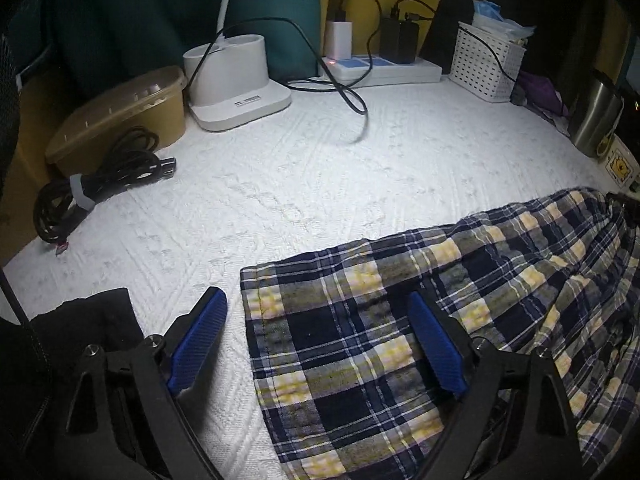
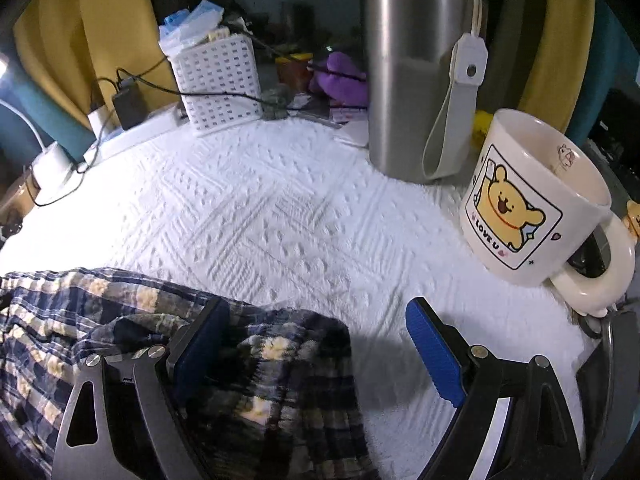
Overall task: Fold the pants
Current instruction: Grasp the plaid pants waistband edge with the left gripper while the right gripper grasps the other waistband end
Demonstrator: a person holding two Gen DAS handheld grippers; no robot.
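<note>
The pants (image 1: 420, 320) lie along the near edge of the table (image 1: 320, 184) — hem end left, bunched end right. At the far edge stand a lamp base (image 1: 236, 80), a power strip (image 1: 384, 68) and a perforated basket (image 1: 486, 62), left to right. A lidded container (image 1: 120, 112) sits at the far-left corner, a coiled cable (image 1: 100, 184) before it. Near the right edge — a steel tumbler (image 2: 416, 80), a mug (image 2: 532, 204) before it.
</note>
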